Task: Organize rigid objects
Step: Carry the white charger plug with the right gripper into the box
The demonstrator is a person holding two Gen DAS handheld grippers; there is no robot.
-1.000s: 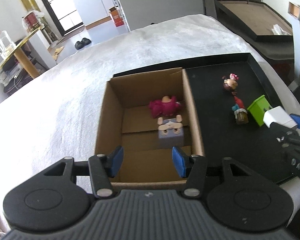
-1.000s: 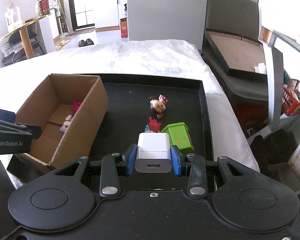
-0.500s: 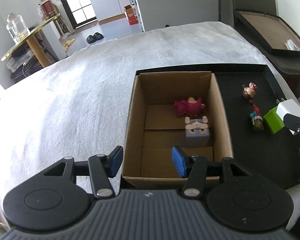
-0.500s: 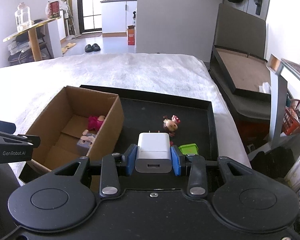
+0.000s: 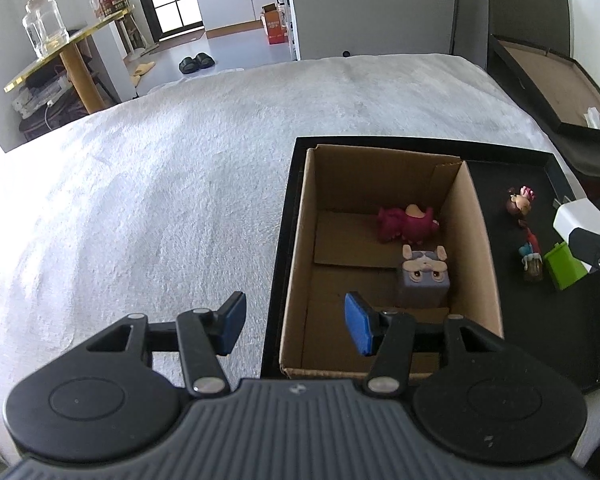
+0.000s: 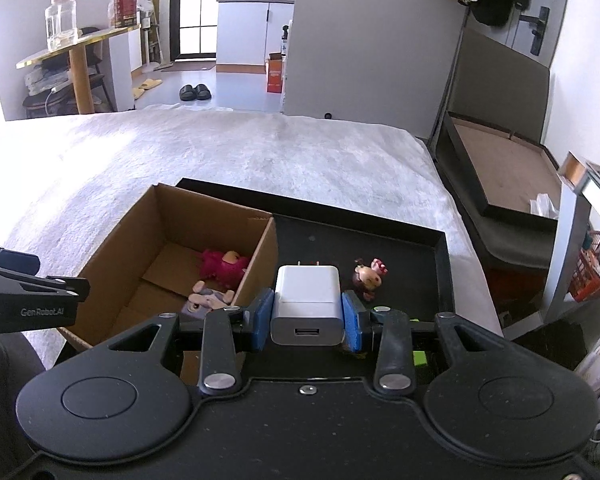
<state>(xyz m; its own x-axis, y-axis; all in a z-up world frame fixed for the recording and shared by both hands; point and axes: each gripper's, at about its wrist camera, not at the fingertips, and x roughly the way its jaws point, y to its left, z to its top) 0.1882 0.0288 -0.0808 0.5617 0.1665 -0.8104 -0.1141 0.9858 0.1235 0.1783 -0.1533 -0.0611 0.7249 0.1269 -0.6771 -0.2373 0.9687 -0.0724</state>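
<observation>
Holding two figurines (image 5: 406,224), the cardboard box (image 5: 478,240) faces three loose toys (image 5: 520,200).

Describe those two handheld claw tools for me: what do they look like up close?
Both are matte black plastic. Each gripper, left and right, has two slim fingers tipped with blue rubbery pads, silver pivot screws and two round black discs at the base. The left one's side carries white "GenRobot.AI" lettering. No cables, hands or sleeves are visible.

Each hand-held gripper (image 6: 307,314) is matte black with two round discs, silver pivot screws and blue rubber pads (image 5: 358,329); the left one's side (image 6: 28,300) carries white "GenRobot.AI" lettering
</observation>
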